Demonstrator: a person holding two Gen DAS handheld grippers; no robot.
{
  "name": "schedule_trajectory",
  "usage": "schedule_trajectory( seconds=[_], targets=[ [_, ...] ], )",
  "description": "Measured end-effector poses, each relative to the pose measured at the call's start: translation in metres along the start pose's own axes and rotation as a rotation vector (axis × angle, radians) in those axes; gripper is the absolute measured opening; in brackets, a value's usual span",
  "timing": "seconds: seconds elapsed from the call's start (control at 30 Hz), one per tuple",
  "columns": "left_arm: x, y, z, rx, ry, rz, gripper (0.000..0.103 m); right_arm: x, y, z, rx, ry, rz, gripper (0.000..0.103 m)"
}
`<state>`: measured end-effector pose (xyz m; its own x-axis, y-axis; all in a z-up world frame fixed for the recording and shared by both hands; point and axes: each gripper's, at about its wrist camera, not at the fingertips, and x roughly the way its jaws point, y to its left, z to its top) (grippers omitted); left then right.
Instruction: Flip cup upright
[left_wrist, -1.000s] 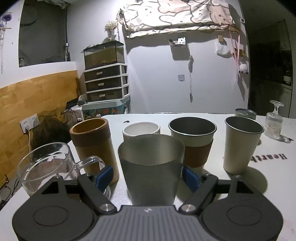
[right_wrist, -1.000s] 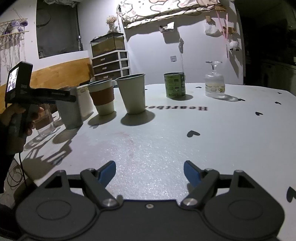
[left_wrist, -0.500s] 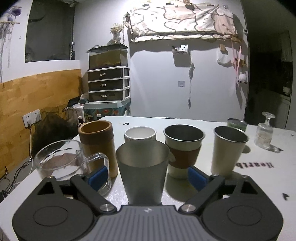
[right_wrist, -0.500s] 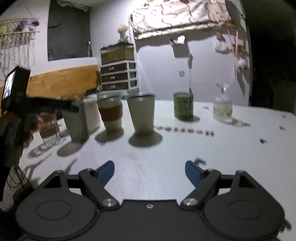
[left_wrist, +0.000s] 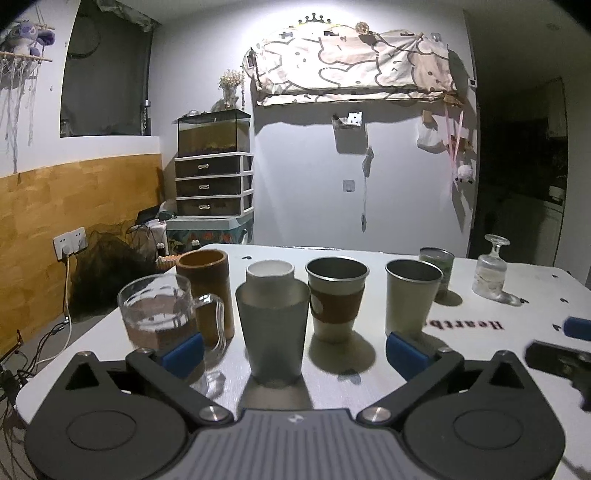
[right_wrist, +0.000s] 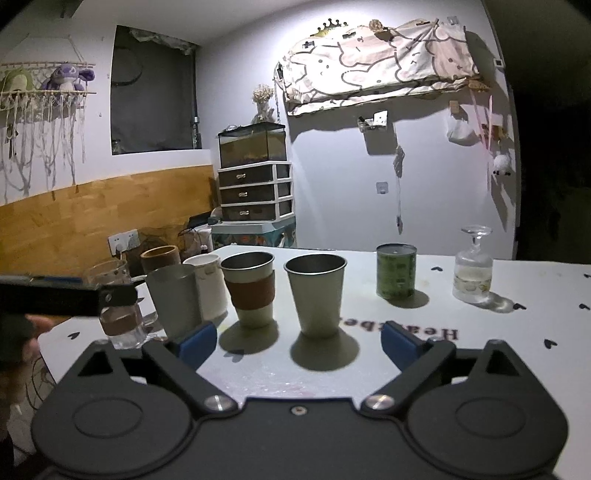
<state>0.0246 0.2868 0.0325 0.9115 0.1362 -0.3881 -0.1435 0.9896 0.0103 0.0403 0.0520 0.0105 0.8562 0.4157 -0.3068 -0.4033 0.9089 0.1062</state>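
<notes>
A grey metal cup stands upright on the white table, between and a little ahead of my open left gripper; nothing touches it. It also shows in the right wrist view. An upside-down stemmed glass stands at the far right, also in the right wrist view. My right gripper is open and empty, low over the table in front of a steel cup and a brown-sleeved cup.
Upright in a row: a glass mug, a brown tumbler, a white cup, the sleeved cup, the steel cup. A green can stands upside down. The table's left edge is close.
My left gripper let go of the grey cup and drew back from it. My right gripper moved forward and up towards the row of cups.
</notes>
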Motion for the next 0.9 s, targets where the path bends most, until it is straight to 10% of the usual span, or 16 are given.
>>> schedule_trajectory(
  seconds=[0.9],
  targets=[
    [-0.017, 0.001, -0.043, -0.039, 0.083, 0.007, 0.103, 0.010, 0.008, -0.023, -0.041, 0.063, -0.097, 0.103]
  ],
)
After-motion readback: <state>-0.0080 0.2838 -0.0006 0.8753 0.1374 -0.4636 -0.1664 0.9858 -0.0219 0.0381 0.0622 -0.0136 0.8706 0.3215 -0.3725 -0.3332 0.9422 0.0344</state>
